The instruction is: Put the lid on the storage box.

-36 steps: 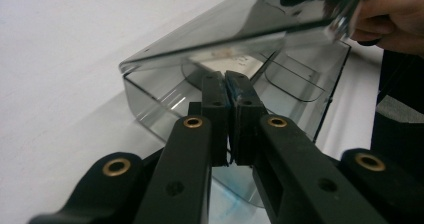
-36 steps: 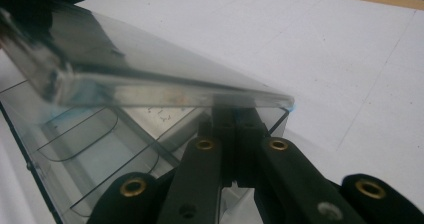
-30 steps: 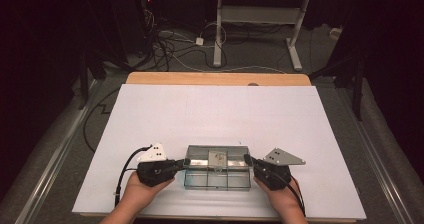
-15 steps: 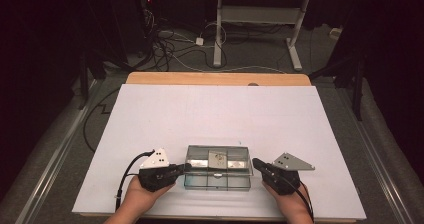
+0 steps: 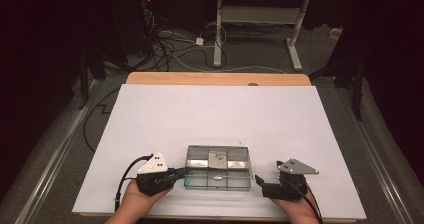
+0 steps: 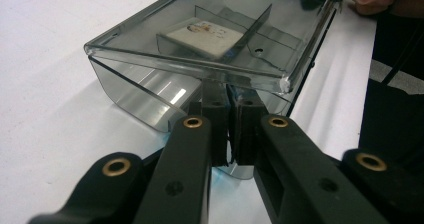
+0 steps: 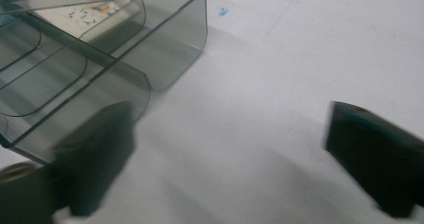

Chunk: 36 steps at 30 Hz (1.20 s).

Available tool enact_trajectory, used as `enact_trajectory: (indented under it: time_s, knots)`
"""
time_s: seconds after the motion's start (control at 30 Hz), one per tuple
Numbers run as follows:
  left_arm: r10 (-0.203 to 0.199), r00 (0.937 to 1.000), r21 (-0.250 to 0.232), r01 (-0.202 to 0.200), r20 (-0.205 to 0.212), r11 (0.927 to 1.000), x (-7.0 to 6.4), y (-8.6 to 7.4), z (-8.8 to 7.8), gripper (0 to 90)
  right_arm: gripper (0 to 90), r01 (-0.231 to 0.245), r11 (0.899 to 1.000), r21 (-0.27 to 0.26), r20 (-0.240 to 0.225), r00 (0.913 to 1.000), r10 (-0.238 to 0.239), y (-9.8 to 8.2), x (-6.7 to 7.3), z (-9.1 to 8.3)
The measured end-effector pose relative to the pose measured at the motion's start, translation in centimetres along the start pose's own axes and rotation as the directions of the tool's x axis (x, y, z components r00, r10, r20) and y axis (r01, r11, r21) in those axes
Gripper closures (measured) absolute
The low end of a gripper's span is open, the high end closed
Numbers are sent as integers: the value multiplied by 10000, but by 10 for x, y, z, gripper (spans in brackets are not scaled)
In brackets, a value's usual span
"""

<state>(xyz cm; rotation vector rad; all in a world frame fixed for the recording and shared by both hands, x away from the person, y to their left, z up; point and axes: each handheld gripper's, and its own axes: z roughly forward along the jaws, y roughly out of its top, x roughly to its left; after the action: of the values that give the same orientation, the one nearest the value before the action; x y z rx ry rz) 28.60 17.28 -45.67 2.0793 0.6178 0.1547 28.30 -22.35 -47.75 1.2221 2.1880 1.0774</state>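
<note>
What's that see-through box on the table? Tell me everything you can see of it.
The clear plastic box is a smoky-tinted organiser with thin dividers forming compartments, and a hinged lid that stands slightly raised. A printed card lies inside. It sits near the front edge of the white table. The left gripper is clamped on its left edge. The right gripper, whose jaws have just opened, sits beside its right end, apart from it.

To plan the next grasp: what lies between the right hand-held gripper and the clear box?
Only bare white table, in the high view, between right hand-held gripper and clear box.
</note>
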Motion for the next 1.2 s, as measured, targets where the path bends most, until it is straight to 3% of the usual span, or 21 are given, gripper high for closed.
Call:
enact_trajectory:
  time_s: [0.07,0.23,0.53,0.7,0.83,1.0,1.1,1.2]
  knots:
    - [68,10000,34,-68,-56,10000,-1,-1,0,852,0,-83,9996,282,92,9999,80,-1,0,1]
    - [132,9999,137,-131,-106,9998,-3,-5,-2,851,0,-122,9997,206,117,9999,119,0,1,2]
    - [-397,9969,475,429,-677,9980,10,-26,-12,848,0,-229,9997,28,87,9997,228,0,1,1]
    - [-770,9849,594,871,-1552,9944,29,-36,-16,816,0,-216,9997,-74,45,9998,216,1,2,2]
    - [-1172,9741,412,1274,-1934,9910,40,-40,-20,772,0,-179,9998,-122,42,9998,179,1,1,2]
    - [-1253,9647,306,1359,-2316,9902,43,-39,-20,561,0,-227,9996,-189,63,9997,228,1,-1,2]
    - [-1335,9654,282,1433,-2241,9893,45,-39,-19,412,0,-176,9995,-269,53,9998,178,1,0,2]
    - [-1619,9667,535,1756,-1984,9830,49,-39,-16,256,0,-177,9994,-291,48,9998,178,1,0,2]
